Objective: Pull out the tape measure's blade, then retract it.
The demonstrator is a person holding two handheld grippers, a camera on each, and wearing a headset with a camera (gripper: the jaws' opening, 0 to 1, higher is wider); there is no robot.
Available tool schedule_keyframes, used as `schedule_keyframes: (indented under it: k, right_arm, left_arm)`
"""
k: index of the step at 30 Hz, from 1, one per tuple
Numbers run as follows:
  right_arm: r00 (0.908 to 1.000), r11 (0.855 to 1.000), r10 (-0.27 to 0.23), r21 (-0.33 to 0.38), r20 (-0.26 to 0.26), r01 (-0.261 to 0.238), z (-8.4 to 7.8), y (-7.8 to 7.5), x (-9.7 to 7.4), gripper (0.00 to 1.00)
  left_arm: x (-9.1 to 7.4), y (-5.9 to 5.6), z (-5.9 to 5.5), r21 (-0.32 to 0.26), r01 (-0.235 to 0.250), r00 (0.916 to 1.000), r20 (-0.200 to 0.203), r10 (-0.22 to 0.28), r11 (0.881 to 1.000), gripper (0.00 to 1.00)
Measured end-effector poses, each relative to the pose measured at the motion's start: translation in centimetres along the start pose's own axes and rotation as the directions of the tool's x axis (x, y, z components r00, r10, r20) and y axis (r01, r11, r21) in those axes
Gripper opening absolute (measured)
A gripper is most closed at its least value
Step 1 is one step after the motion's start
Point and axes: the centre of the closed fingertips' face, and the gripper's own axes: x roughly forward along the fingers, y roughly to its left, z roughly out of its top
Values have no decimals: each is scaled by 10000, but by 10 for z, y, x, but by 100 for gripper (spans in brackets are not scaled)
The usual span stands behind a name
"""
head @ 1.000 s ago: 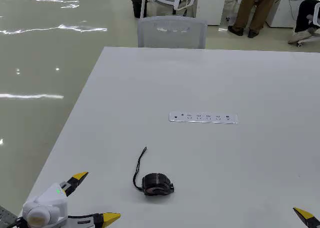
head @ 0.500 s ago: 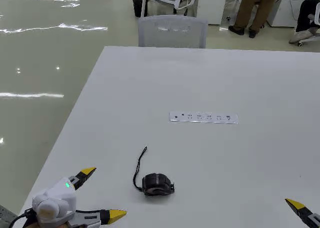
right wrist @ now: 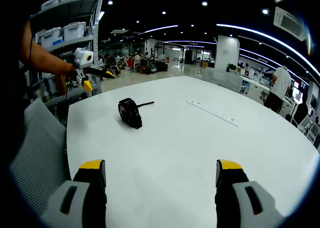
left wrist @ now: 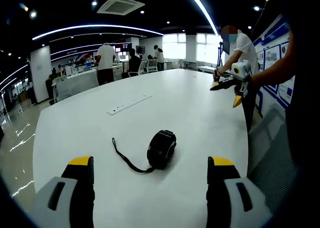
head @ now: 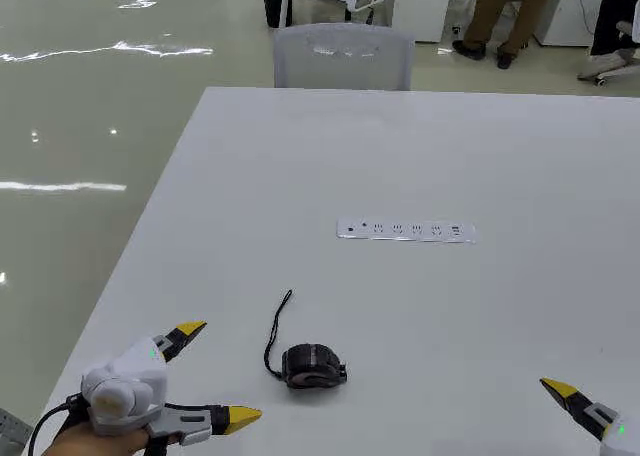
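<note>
The tape measure (head: pixel 314 365) is sitting on the white table (head: pixel 400 146), near the edge closest to the person and a little left of the middle. Its blade is wound in, and its dark wrist strap (head: pixel 275 326) is trailing away from the case toward the far side of the table.

The left gripper (head: pixel 218 371) is hovering just beside the tape measure, on its left, apart from it. Its yellow-tipped jaws are standing wide open and gripping nothing. The right gripper (right wrist: pixel 161 164) is hanging well apart from the tape measure, off near the table's right-hand corner. Its jaws are likewise spread wide with nothing between them.

From above, the head view is laying out the whole arrangement. A white power strip (head: pixel 405 233) is lying flat farther up the table, and a grey chair (head: pixel 343 56) is standing at the far edge, with glossy floor stretching off to the left.

The left gripper view is looking low across the table. Here the tape measure is sitting between the two open jaws and just ahead of them, with the right gripper being held up in a hand beyond it.

The right gripper view is adding the other side. The left gripper is being held up behind the tape measure, a shelf (right wrist: pixel 65 28) of storage bins is rising beside the person, and people are standing about in the room.
</note>
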Motion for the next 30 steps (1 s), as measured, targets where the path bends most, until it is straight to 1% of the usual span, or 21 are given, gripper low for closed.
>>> schedule_keyframes:
  k: [3, 5, 10, 12, 14, 17, 21, 24, 28, 29, 30]
  right_arm:
    - [9999, 9999, 104, -86, 31, -104, 3, 1, 6, 93]
    - [9999, 9998, 163, -129, 10, -163, 5, 2, 10, 93]
    - [9993, 9989, 361, -310, 13, -361, 11, 5, 18, 93]
    - [9992, 9987, 391, -338, 20, -390, 13, 4, 20, 92]
    - [9988, 9986, 459, -253, 159, -455, 17, 4, 23, 93]
    - [9987, 9980, 507, -389, 80, -503, 18, 3, 29, 91]
    - [9983, 9974, 566, -445, 111, -561, 23, 1, 33, 92]
    - [9979, 9966, 633, -537, 95, -627, 25, -1, 37, 92]
    - [9977, 9954, 682, -674, 52, -677, 28, -4, 43, 91]
    - [9974, 9953, 711, -672, 90, -703, 30, -4, 45, 91]
    - [9971, 9949, 752, -676, 103, -744, 32, -4, 47, 90]
  left_arm:
    - [4, -1, 5, 104, 78, 10000, -3, -78, 9999, 92]
    - [8, 1, 3, 216, 155, 9998, -86, -153, 9996, 91]
    - [16, 7, 6, 370, 286, 9995, -127, -281, 9989, 90]
    - [18, 9, 7, 495, 358, 9993, -159, -351, 9981, 90]
    - [20, 10, 7, 602, 488, 9986, -222, -476, 9970, 89]
    - [24, 10, 9, 733, 629, 9977, -281, -610, 9953, 89]
    - [28, 11, 13, 796, 723, 9970, -323, -699, 9942, 89]
    - [32, 10, 15, 976, 885, 9955, -414, -848, 9913, 89]
    - [39, 10, 14, 1194, 1250, 9906, -698, -1173, 9849, 84]
    - [41, 10, 14, 1402, 1370, 9886, -817, -1264, 9806, 84]
    - [43, 10, 14, 1479, 1454, 9868, -924, -1327, 9783, 84]
